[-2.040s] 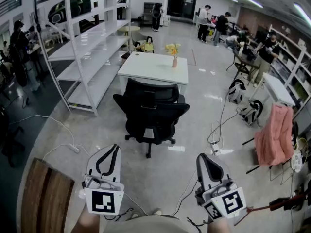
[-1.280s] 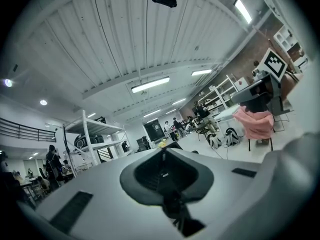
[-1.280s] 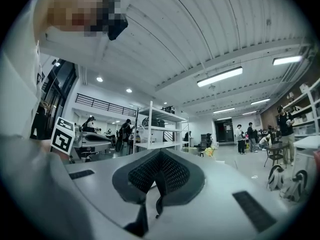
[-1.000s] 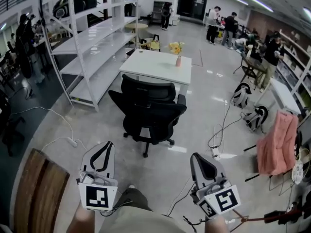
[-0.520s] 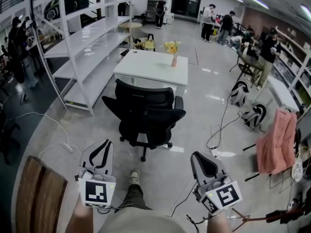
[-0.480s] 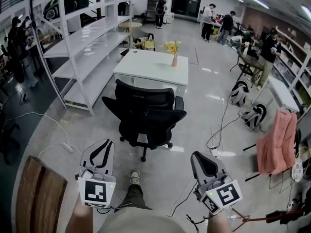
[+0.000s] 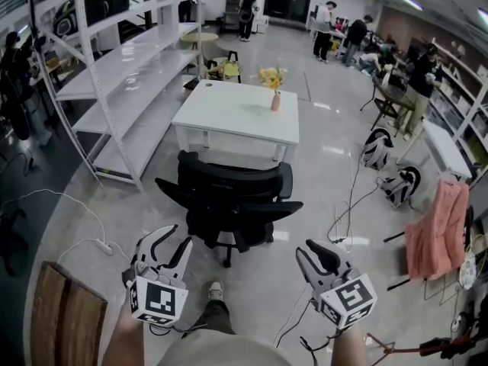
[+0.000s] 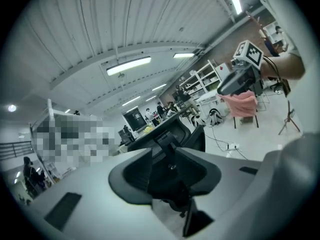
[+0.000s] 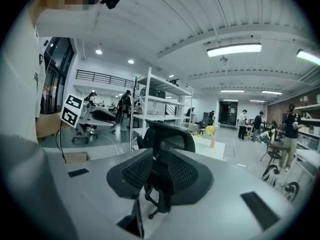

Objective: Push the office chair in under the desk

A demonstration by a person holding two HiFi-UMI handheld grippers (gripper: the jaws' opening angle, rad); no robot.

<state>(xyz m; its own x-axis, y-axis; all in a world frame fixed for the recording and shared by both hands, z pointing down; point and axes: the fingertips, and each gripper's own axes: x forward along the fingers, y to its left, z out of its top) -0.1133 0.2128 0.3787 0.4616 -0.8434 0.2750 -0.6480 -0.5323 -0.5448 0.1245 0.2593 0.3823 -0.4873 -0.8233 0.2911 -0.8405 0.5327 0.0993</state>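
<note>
Left fingers: apart on the left gripper, nothing between the pads. The jaws have just been opening. The chair back is only seen through the gap, well beyond it.
Right fingers: apart on the right gripper, narrower than the left and likewise empty. These jaws have also just been opening.
Reason for the hold: judged as preparation. Both grippers point forward at the backrest, 1 to each side, so that 2 contact points can drive the chair straight.
Gripper position: both hang low before the person, short of the chair and touching nothing.
Office chair: stands on the floor on the near side of the desk, backrest toward the person, seat facing the desk. It is not yet under the top.
Desk: white, with open space beneath on the chair's side. A vase of flowers stands near its far edge, clear of the push line.
Hazard: a floor cable runs to the right of the chair base, near but apart.
Change against 2 seconds earlier: the jaws were together then. The chair now fills more of the head view and the grippers lie nearer to it. No shift of the chair against the desk can be made out.
</note>
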